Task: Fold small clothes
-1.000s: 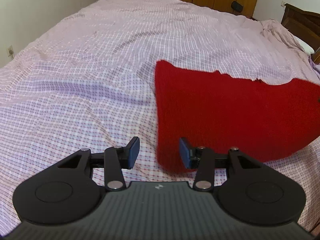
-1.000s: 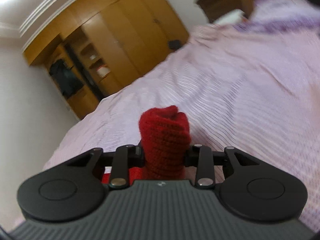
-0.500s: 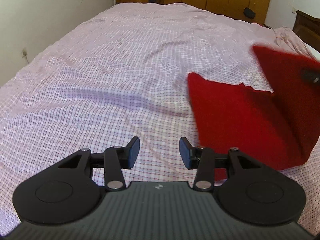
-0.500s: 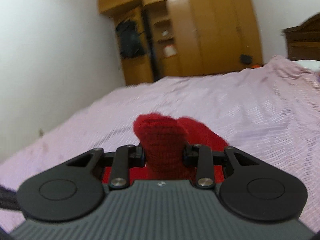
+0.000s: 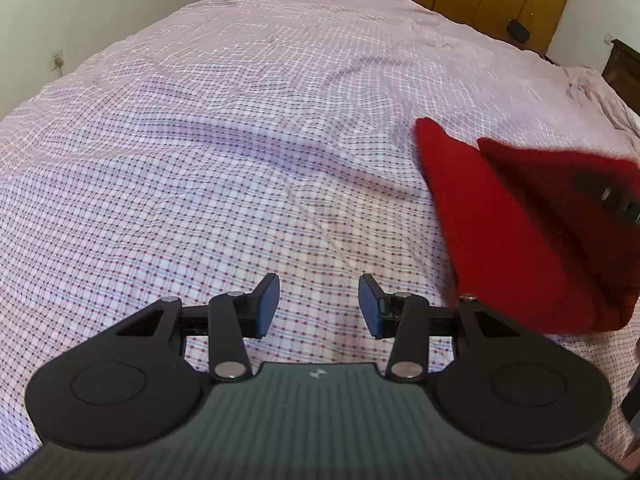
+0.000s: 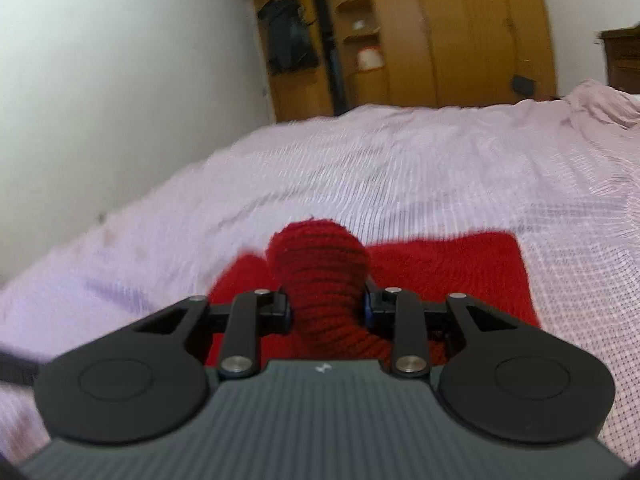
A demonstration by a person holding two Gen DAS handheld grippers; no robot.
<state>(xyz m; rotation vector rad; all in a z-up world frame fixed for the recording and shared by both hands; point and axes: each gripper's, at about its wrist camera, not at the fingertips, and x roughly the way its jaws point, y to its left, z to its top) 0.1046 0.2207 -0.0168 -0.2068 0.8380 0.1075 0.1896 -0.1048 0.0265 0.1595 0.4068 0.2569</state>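
A red knitted cloth (image 5: 516, 232) lies on the checked pink bedsheet (image 5: 240, 168) at the right of the left wrist view, one edge lifted and folding over the rest. My left gripper (image 5: 319, 306) is open and empty, low over bare sheet to the left of the cloth. My right gripper (image 6: 326, 308) is shut on a bunched edge of the red cloth (image 6: 324, 276); the flat part of the cloth (image 6: 452, 272) lies under and beyond it. Part of the right gripper shows at the right edge of the left wrist view (image 5: 612, 196), behind the raised flap.
The bed fills both views. A white wall (image 5: 100, 8) runs along its left side. Wooden wardrobes (image 6: 440, 36) stand beyond the far end, and a dark wooden headboard (image 5: 624, 68) at the right.
My right gripper has carried the red edge up and over toward the left, folding the cloth. My left gripper has drawn away to the left, so the cloth sits further right in its view.
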